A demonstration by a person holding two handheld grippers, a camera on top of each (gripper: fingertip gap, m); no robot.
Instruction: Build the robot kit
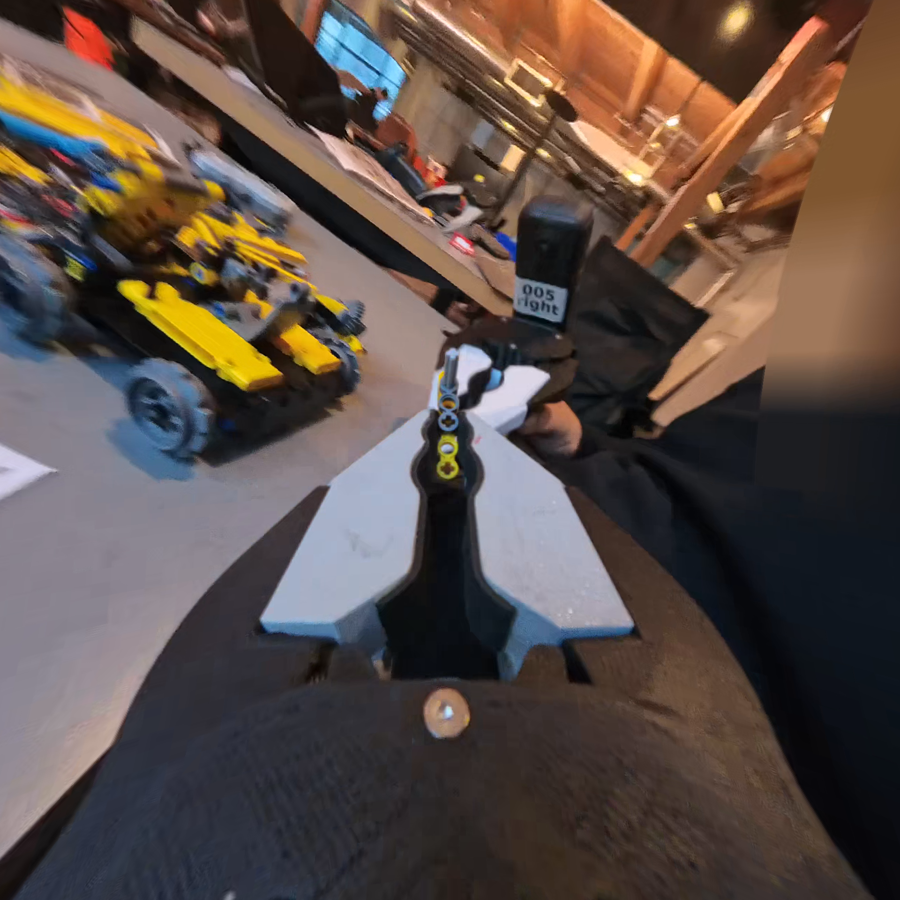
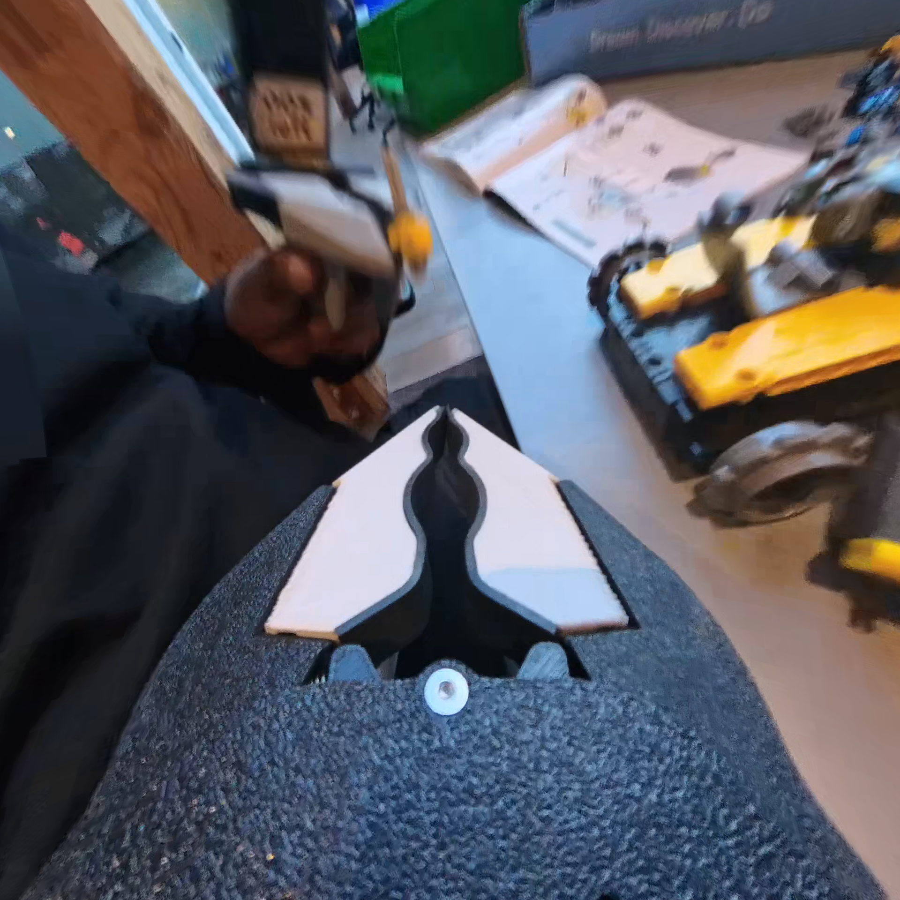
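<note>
My left gripper (image 1: 448,420) is shut on a small brick assembly held in the air. It is a thin yellow beam (image 1: 447,458) joined to a grey beam (image 1: 448,414), with a grey axle (image 1: 451,366) sticking out beyond the fingertips. In the right wrist view the left gripper (image 2: 389,243) shows at upper left, blurred, with the yellow piece (image 2: 411,238) at its tip. My right gripper (image 2: 445,414) is shut, its fingertips meeting. It also shows in the left wrist view (image 1: 475,384), just beyond the axle, held by a hand (image 1: 550,428).
A large yellow and black brick vehicle (image 1: 195,302) with grey wheels stands on the grey table (image 1: 121,560); it also shows in the right wrist view (image 2: 755,350). An open instruction booklet (image 2: 609,180) lies behind it. The person's dark clothing (image 1: 730,584) fills the near side.
</note>
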